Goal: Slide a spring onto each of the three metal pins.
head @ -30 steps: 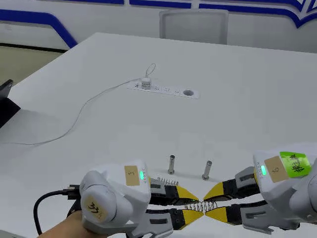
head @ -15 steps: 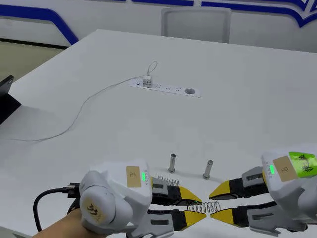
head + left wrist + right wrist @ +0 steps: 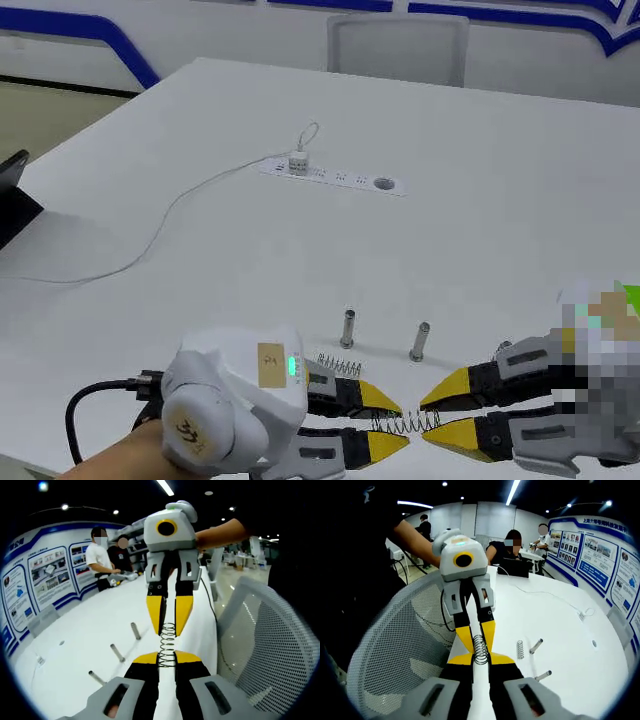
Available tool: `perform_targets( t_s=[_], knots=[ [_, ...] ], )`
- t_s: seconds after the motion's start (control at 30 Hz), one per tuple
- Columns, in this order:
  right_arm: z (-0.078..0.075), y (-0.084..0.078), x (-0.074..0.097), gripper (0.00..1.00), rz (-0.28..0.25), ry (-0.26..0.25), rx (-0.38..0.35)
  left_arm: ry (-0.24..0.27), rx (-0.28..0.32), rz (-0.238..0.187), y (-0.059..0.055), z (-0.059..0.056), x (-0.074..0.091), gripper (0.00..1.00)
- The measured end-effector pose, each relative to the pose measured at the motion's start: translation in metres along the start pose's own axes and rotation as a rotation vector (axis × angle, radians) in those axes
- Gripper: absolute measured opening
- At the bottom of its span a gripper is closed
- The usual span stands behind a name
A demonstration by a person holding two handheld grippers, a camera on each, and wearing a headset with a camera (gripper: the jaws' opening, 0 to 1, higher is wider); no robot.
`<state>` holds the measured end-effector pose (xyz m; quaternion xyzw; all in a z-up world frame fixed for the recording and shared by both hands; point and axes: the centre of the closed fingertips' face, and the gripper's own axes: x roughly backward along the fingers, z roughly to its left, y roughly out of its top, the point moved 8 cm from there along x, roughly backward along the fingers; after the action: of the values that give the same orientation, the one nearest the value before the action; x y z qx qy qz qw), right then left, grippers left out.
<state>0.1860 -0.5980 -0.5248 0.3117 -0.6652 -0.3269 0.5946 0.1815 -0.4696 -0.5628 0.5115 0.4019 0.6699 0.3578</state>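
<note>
Yellow-tipped left tool point(image 3: 168, 657), right tool point(image 3: 481, 656) nearly closed, pinching same spring point(image 3: 405, 423).

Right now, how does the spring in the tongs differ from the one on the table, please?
Held spring: pinched at each end by left tongs and right tongs; table spring: loose, beside a pin. Held spring's coils look wider spaced than table spring's. Both are thin metal coils.

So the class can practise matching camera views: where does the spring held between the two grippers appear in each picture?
Head view: spring at bottom centre, lying crosswise.
Left gripper view: spring in the middle, running up the picture.
Right gripper view: spring just below centre.
Shared landmark: the metal pins, above it, left of it and right of it in that order.
</note>
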Motion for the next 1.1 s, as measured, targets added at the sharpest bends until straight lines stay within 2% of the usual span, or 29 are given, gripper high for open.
perform_targets(
  t_s=[0.3, 0.47, 0.6, 0.67, 0.8, 0.83, 0.93, 0.97, 1.1],
  knots=[
    [-0.002, 0.009, -0.003, 0.11, -0.063, -0.003, -0.052, 0.026, 0.047, -0.02, -0.001, 0.002, 0.005, 0.1],
    [0.001, 0.009, -0.008, 0.11, -0.078, 0.011, -0.081, 0.019, 0.049, -0.008, -0.004, -0.001, 0.007, 0.1],
    [0.001, 0.012, -0.008, 0.11, -0.115, 0.013, -0.112, 0.03, 0.071, -0.031, -0.003, -0.001, 0.008, 0.1],
    [-0.001, 0.012, -0.008, 0.11, -0.124, 0.006, -0.127, 0.033, 0.1, -0.058, -0.001, -0.001, 0.008, 0.1],
    [-0.001, 0.014, -0.008, 0.11, -0.134, 0.0, -0.129, 0.043, 0.098, -0.055, -0.001, 0.0, 0.008, 0.1],
    [-0.001, 0.015, -0.008, 0.11, -0.143, -0.005, -0.131, 0.044, 0.103, -0.059, -0.001, 0.0, 0.008, 0.1],
    [-0.002, 0.023, -0.005, 0.11, -0.228, -0.018, -0.201, 0.041, 0.136, -0.103, 0.003, 0.001, 0.01, 0.1],
    [-0.004, 0.025, -0.004, 0.1, -0.247, -0.024, -0.202, 0.043, 0.147, -0.119, 0.005, 0.002, 0.01, 0.1],
    [-0.004, 0.025, -0.006, 0.1, -0.22, -0.036, -0.189, 0.056, 0.134, -0.106, 0.004, 0.004, 0.008, 0.1]
  ],
)
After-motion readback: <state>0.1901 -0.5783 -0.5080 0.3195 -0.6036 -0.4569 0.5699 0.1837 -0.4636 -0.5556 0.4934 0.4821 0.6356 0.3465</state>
